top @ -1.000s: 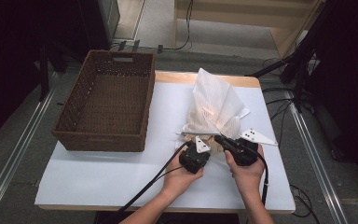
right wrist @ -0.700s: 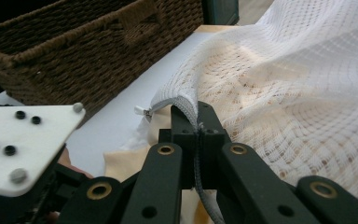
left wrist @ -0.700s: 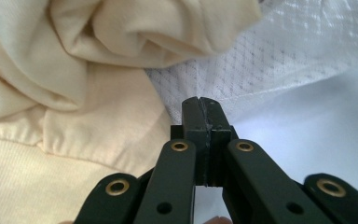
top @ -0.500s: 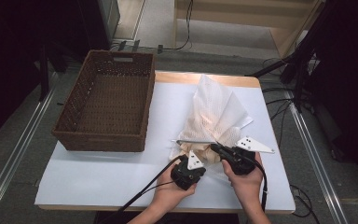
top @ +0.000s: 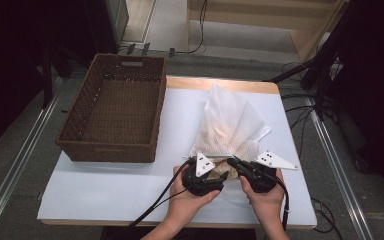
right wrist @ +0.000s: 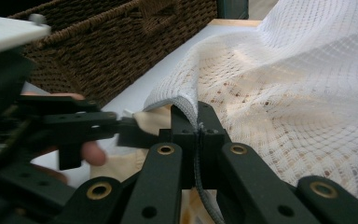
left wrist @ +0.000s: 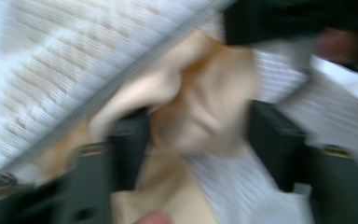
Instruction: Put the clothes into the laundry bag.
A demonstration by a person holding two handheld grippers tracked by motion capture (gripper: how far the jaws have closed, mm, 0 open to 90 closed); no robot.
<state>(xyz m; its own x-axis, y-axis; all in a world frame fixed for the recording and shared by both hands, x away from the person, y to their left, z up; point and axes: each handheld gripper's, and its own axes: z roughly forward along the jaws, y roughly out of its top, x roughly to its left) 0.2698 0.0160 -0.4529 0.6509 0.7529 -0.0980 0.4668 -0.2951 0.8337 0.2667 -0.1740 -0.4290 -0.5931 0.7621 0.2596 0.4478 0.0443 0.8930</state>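
A white mesh bag [top: 232,125] with a zip edge lies on the white table, its mouth toward the person. A beige cloth [top: 226,169] sticks out of that mouth. My right gripper [right wrist: 196,119] is shut on the bag's rim [right wrist: 186,103] and shows in the high view as the right gripper [top: 236,164]. My left gripper [top: 221,176] sits at the mouth, just left of the right one. Its jaws have just been opening. In the blurred left gripper view the bunched beige cloth [left wrist: 200,112] lies between the parted jaws of the left gripper [left wrist: 198,144], under the mesh [left wrist: 74,60].
A brown wicker basket [top: 115,105] stands on the table's left half, its near wall [right wrist: 121,46] close to the bag. Bare white tabletop [top: 105,185] lies in front of the basket. Cables trail off the near edge and lie on the floor at the right.
Both hands have drawn back toward the table's near edge, pulling the bag's mouth with them. The left gripper's jaws have parted around the beige cloth.
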